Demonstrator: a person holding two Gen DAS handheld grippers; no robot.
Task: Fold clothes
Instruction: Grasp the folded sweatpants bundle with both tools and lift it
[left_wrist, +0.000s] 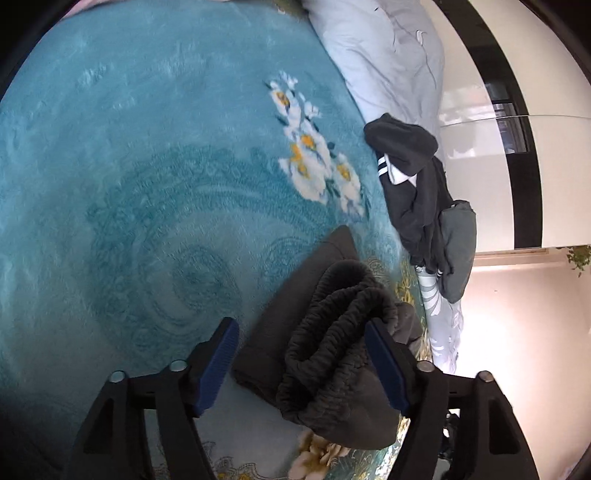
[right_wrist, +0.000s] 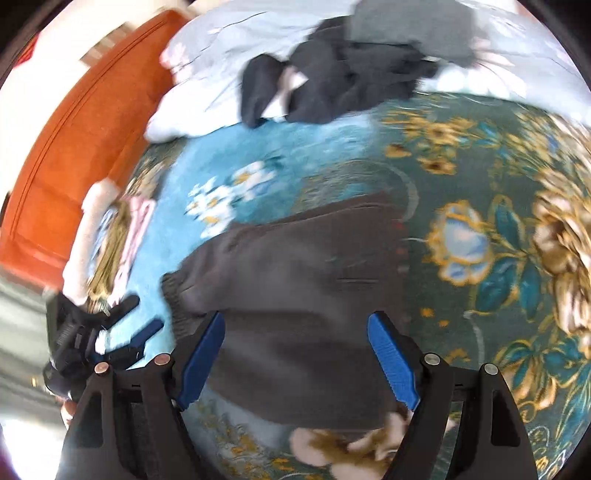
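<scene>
**Dark trousers between open fingers on the blue blanket**

No brand, label or writing can be read in either view; the only marking is a set of white stripes on the dark clothes heaped at the far side.

In your left wrist view, your left gripper (left_wrist: 301, 363) has its fingers spread wide and grips nothing. The dark trousers (left_wrist: 325, 354) lie bunched between them on the blue blanket (left_wrist: 147, 166), their gathered elastic waistband (left_wrist: 332, 332) piled up toward the right-hand finger and touching its blue pad, while the left-hand pad stands apart from the cloth. Farther right, at the blanket's edge, sits the pile of dark clothes (left_wrist: 417, 192) against the pale quilt (left_wrist: 388, 55).

In your right wrist view, which is blurred, the orange headboard (right_wrist: 74, 147) runs along the left and your left gripper (right_wrist: 122, 332) shows low on that side. Your right gripper (right_wrist: 295, 362) is also wide apart and holds nothing. The trousers (right_wrist: 295, 277) lie spread flat across the blanket (right_wrist: 207, 155), reaching in between both fingers, near the flowered border (right_wrist: 517, 240). The dark clothes (right_wrist: 351, 74) rest on the quilt (right_wrist: 207, 55) at the far edge.
</scene>
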